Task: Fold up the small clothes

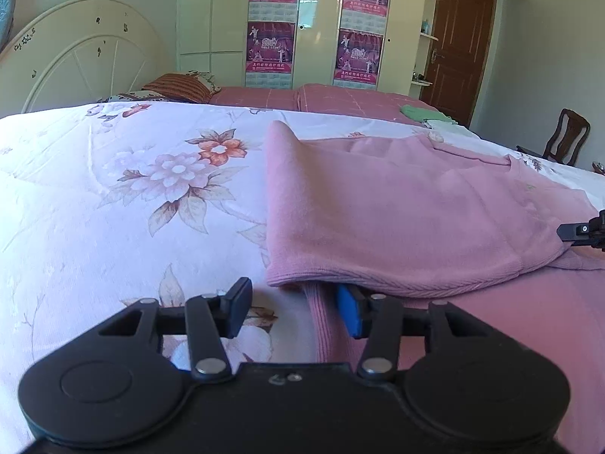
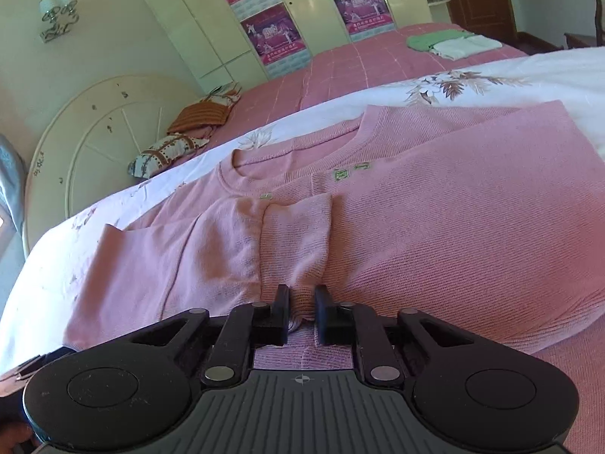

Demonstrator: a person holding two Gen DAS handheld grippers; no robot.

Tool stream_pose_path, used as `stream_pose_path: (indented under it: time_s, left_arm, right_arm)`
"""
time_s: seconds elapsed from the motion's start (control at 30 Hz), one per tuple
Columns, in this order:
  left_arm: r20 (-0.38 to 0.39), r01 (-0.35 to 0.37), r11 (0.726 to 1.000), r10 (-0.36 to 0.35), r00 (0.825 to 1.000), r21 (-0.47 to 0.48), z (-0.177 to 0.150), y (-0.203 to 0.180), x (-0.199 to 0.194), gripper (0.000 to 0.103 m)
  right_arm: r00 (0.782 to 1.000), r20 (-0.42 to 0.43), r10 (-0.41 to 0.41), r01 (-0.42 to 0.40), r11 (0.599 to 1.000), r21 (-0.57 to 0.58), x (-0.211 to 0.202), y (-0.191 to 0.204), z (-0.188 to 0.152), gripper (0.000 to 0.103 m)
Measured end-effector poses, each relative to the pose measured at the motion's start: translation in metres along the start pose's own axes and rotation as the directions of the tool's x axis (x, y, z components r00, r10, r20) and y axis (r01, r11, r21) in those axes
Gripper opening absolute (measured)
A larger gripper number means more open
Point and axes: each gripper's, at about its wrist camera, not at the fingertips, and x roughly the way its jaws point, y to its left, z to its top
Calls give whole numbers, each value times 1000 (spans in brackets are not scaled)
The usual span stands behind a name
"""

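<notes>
Pink sweater point(image 2: 435, 227) cuff pinched in level right tool point(image 2: 301, 314); left tool point(image 1: 295, 312) low, apart

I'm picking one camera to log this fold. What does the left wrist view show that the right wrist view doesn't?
Only the left wrist view shows the left gripper, open, one finger under the pink sweater hem.

Only the right wrist view shows the neckline, the folded sleeve cuff and the wall lamp; the right gripper is shut on sweater fabric.

Both show the sweater, floral sheet, headboard and folded green garment.
</notes>
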Motion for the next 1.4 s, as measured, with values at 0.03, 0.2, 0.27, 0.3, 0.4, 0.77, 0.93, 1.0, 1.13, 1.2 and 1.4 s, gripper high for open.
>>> stream_pose_path:
  time_s: [0.03,0.2,0.27,0.3,0.4,0.77,0.93,1.0,1.13,1.2,1.4]
  left_arm:
    - [-4,0,1000,0,1000,3,1,0,1,48]
    - [-13,6,1000,-6,1000,11,4,0,1,46]
    - [-12,11,1000,-10,1000,12,4,1,1,46]
    - [-10,12,1000,-12,1000,10,3,2,0,45]
    - [0,15,1000,-15,1000,0,4,3,-2,42]
    - [17,22,1000,-22,1000,4,8,4,-6,39]
    - [-40,1,1000,-1,999,16,11,2,4,41]
    - [-45,10,1000,-9,999,17,12,3,5,41]
    - [-18,24,999,-23,1000,42,13,6,-4,44]
    - [-19,26,998,-25,1000,50,12,6,-1,44]
    - [-18,17,1000,-17,1000,12,16,1,11,45]
  right_arm:
    - [1000,11,-2,2,1000,-5,-2,1,1,12]
    - [986,162,-39,50,997,-63,-39,9,10,11]
    - [980,188,-69,81,995,-60,-49,3,15,11]
    - [985,158,-63,71,996,-49,-47,-2,16,11]
    - [990,125,-67,75,996,-58,-41,-6,13,11]
    - [987,114,-117,127,988,-89,-33,-13,12,11]
    - [987,134,-91,103,991,-88,-41,-14,4,11]
    - [989,73,-132,138,987,-80,-28,-21,0,11]
    - [994,78,-77,77,997,0,-32,-35,5,54]
    - [987,145,-62,61,998,11,-39,-38,16,63]
    - [997,61,-54,50,996,69,5,-54,50,36]
